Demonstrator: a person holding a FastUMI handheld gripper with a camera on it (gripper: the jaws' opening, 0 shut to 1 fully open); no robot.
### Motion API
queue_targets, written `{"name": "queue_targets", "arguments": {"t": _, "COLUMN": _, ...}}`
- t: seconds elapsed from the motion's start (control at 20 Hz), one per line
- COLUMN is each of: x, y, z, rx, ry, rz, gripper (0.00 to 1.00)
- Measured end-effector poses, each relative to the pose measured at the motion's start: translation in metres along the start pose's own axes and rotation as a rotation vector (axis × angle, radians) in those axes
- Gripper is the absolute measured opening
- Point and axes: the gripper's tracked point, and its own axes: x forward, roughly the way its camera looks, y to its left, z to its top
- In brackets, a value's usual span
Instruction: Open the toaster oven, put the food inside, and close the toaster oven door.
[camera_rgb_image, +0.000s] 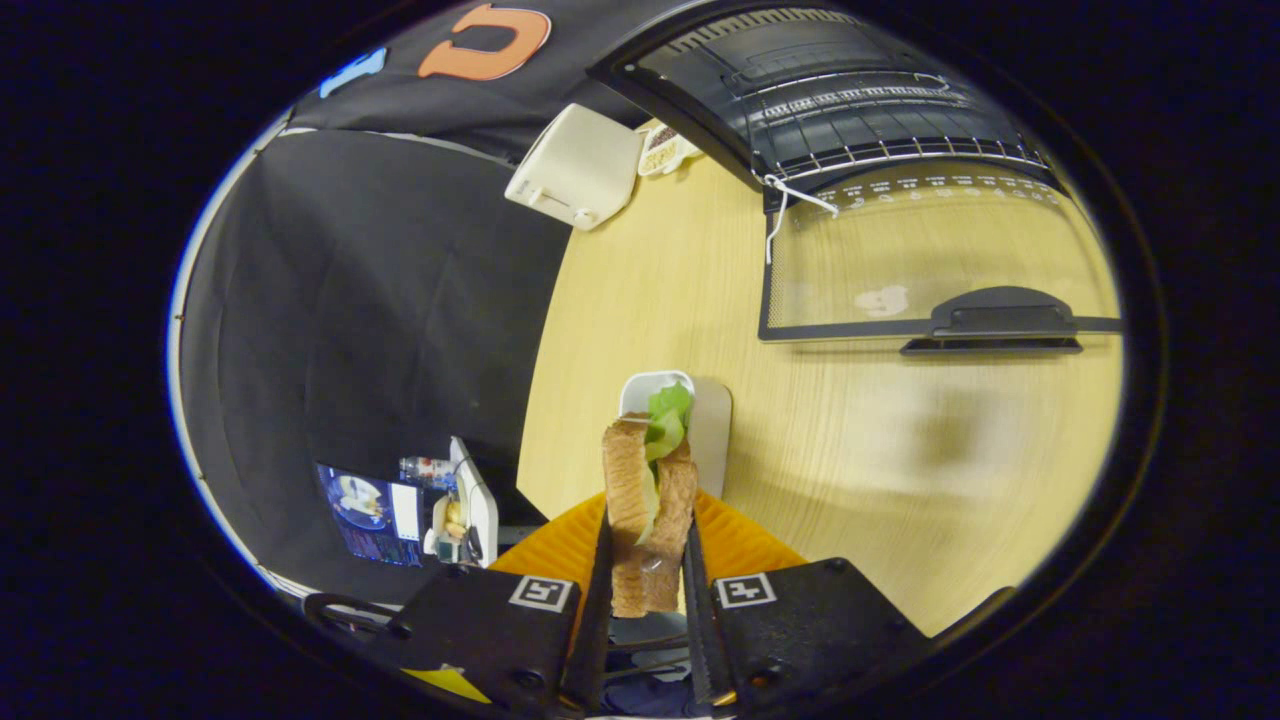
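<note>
**Sandwich held, oven door open**

The gripper (648, 560) clamps both fingers on the sandwich (648, 500) above the orange plate (735, 545). Beyond, the toaster oven (850, 100) stands with its glass door (930, 255) lowered. Risk: lettuce or bread may slip out under uneven squeeze during transfer to the rack.

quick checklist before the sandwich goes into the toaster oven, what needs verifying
1. Grip: gripper fingers press the sandwich from both sides: ok.
2. Toaster oven door open, lying flat on the table: ok.
3. Wire rack inside bare where visible: ok.
4. Path from the fingers to the door over bare wood: ok.
5. Lettuce sticks out of the sandwich top, may slip: cannot tell.
6. White toaster stands apart, left of the oven: ok.
</note>
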Motion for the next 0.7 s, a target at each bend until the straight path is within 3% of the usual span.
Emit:
{"name": "queue_targets", "arguments": {"t": 0.35, "x": -0.037, "y": 0.049, "z": 0.003, "rx": -0.036, "ry": -0.068, "rz": 0.169, "gripper": 0.38}}
{"name": "queue_targets", "arguments": {"t": 0.7, "x": -0.086, "y": 0.054, "z": 0.031, "rx": -0.045, "ry": -0.237, "rz": 0.203, "gripper": 0.38}}
